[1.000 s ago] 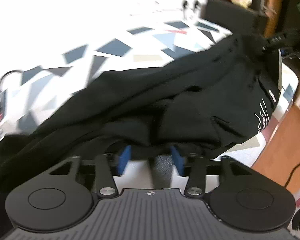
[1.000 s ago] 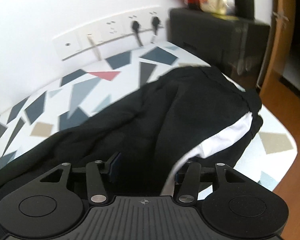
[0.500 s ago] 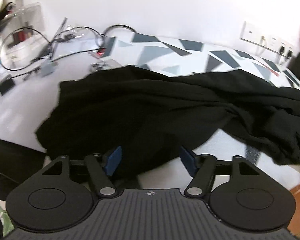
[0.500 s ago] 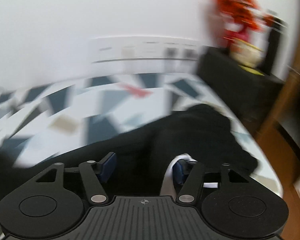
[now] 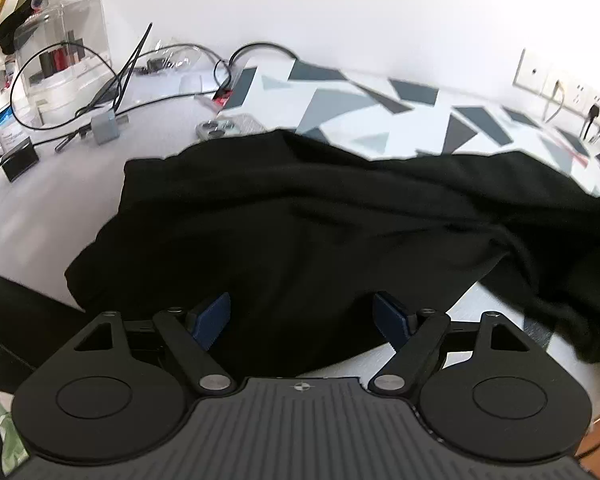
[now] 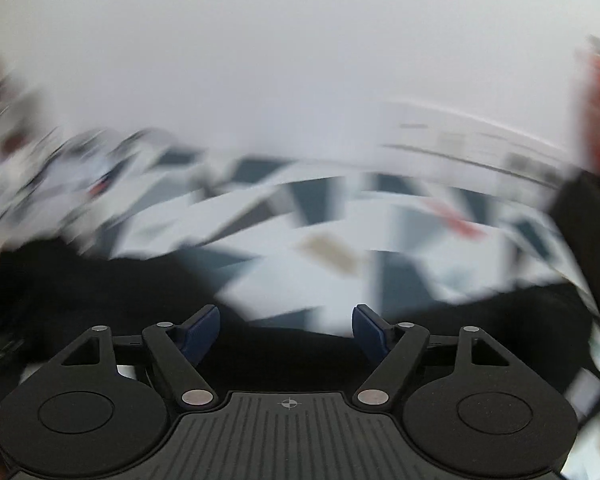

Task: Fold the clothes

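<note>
I've let go — left gripper (image 5: 301,318) and right gripper (image 6: 286,330) both opening wide, empty; black garment (image 5: 300,220) lies dropped, ready for regrasping.

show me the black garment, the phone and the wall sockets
black garment (image 5: 300,232): left wrist view, middle of the cloth.
phone (image 5: 228,127): left wrist view, its back by the camera lenses.
wall sockets (image 5: 563,90): left wrist view, white faceplate.

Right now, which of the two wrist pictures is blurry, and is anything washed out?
Right wrist view: heavy motion smear across the patterned cloth and black garment; only the right tongs stay sharp. Left wrist view: mostly crisp, the wall blown out white, fisheye bending the edges.
</note>
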`<state>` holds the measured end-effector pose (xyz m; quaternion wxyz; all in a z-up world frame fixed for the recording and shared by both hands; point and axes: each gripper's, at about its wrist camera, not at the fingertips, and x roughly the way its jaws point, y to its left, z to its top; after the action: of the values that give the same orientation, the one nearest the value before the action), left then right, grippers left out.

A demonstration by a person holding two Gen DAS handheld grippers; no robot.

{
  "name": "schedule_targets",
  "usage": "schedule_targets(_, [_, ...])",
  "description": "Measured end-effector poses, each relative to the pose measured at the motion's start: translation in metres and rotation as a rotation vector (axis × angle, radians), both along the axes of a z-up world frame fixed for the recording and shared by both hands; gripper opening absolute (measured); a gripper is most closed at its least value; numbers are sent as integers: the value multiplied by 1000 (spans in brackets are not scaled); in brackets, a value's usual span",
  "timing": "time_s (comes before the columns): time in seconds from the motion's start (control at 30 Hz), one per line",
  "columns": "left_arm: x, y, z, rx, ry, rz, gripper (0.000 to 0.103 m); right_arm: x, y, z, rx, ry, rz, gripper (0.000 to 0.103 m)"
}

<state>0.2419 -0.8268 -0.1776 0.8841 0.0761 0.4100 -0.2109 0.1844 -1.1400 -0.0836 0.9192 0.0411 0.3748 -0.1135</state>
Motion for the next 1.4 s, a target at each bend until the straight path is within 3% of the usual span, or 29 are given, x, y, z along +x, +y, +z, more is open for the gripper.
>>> schedule_targets(0.07, [0, 0, -4, 18, 12, 9, 82, 29, 8, -11, -26, 69, 81, 68])
schedule_targets(0.13, [-1, 0, -8, 36, 20, 16, 83, 56, 10, -22, -50, 139, 145, 57])
schedule_targets(0.17, [-2, 0, -9, 45, 21, 16, 83, 66, 6, -25, -34, 164, 165, 40])
schedule_targets(0.2, [-2, 1, -10, 52, 23, 14, 83, 76, -2, -25, 5, 182, 177, 13])
schedule_targets(0.3, [3, -2, -12, 80, 31, 18, 83, 101, -24, -20, 67, 177, 162, 2])
schedule_targets(0.47, [25, -9, -11, 109, 54, 80, 83, 176, -77, -24, 116, 136, 114, 1])
schedule_targets(0.63, [36, -21, -8, 164, 47, 109, 83, 257, -102, -76, 89, 213, 107, 1])
schedule_targets(0.77, [33, -24, -4, 159, 49, 115, 83, 281, -93, -111, -1, 232, 99, 2])
schedule_targets(0.83, [28, -26, -2, 155, 43, 100, 88, 282, -91, -113, -3, 221, 72, 9])
schedule_targets(0.87, [25, -28, -1, 153, 37, 86, 89, 279, -92, -110, 22, 214, 60, 25])
schedule_targets(0.9, [21, -32, 0, 153, 30, 68, 90, 273, -94, -105, 56, 193, 61, 34])
schedule_targets(0.97, [16, -40, 2, 149, 23, 26, 90, 254, -98, -89, 101, 126, 76, 36])
schedule_targets(1.07, [12, -55, 5, 131, 6, -35, 90, 213, -115, -59, 138, 32, 31, 50])
schedule_targets(1.17, [8, -73, 6, 124, -25, -102, 90, 157, -147, -31, 205, -87, -95, 52])
schedule_targets(1.3, [-3, -96, -5, 239, -159, -233, 90, 55, -193, -13, 307, -239, -384, 52])
schedule_targets(1.4, [-2, -105, -21, 263, -166, -296, 90, -35, -204, -15, 322, -308, -599, 52])
